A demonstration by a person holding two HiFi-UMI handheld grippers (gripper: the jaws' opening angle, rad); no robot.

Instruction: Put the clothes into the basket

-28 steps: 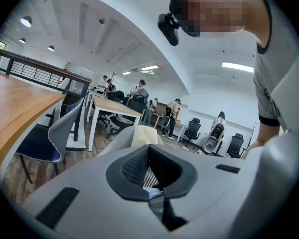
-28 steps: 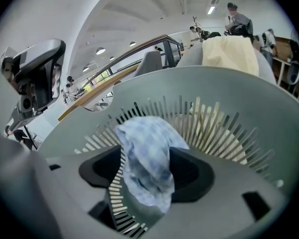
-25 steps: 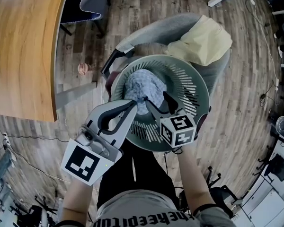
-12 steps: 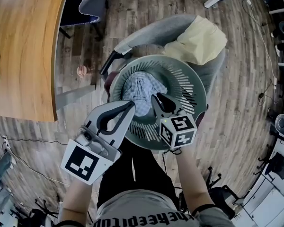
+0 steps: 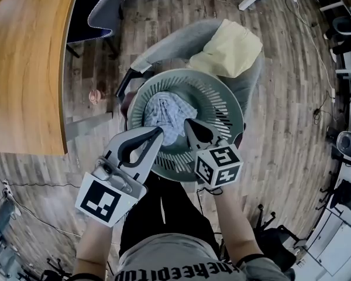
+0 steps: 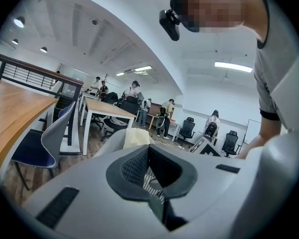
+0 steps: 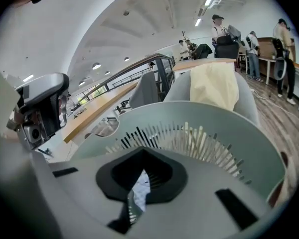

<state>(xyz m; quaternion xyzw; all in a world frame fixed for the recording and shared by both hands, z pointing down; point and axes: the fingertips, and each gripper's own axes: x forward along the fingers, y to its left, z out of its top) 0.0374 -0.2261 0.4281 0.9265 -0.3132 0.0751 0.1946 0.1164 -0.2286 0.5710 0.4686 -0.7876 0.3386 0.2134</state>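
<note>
Clothes: blue cloth [image 5: 164, 111] lies in the basket [image 5: 225, 101], whole from my head view, only a sliver past my right gripper [image 5: 186, 123], jaws just closed, empty. Left gripper [image 5: 159, 132] is closed too; yellow garment [image 5: 229, 50] lies beyond the basket.

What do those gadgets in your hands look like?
Both are pale grey plastic claws, each with two curved jaws lined in black ribbed pads. The left gripper carries a flat black-and-white square marker; the right gripper carries a white cube printed with similar markers. The person wears a grey, short-sleeved printed T-shirt.
</note>
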